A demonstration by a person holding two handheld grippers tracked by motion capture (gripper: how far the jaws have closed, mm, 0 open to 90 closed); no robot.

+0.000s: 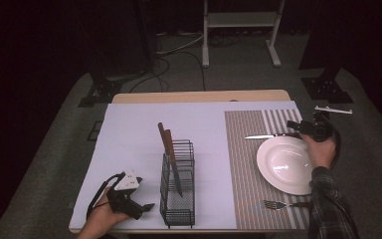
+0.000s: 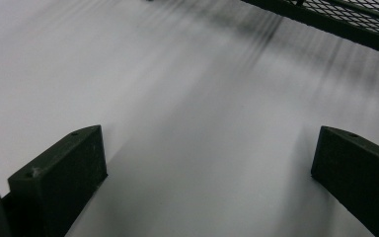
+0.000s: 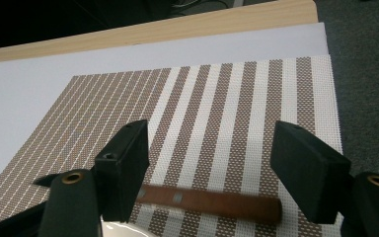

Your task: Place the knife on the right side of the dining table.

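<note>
Plate [image 1: 283, 164] sits on the striped mat [image 1: 243, 164] in the high view, knife [image 1: 271, 135] just behind it. Left gripper [image 2: 207, 168] view: jaws apart over white sheet [image 2: 128, 74], near rack [image 2: 345, 19]. Right gripper [image 3: 209, 163] view: jaws apart, straddling the knife handle [image 3: 212, 201]

A knife [image 3: 212, 201] is lying on the striped mat [image 3: 217, 108], its wooden handle sitting between the jaws of the right claw [image 3: 209, 148]. A white plate [image 1: 283, 164] is resting just beside that claw, nearer the person, and a fork [image 1: 278, 204] is lying beyond the plate at the mat's near edge. A wire rack [image 1: 179, 194] is standing just beside the left claw [image 1: 146, 205] on the white sheet [image 1: 129, 134], with two wooden-handled knives [image 1: 166, 144] leaning in it.
</note>
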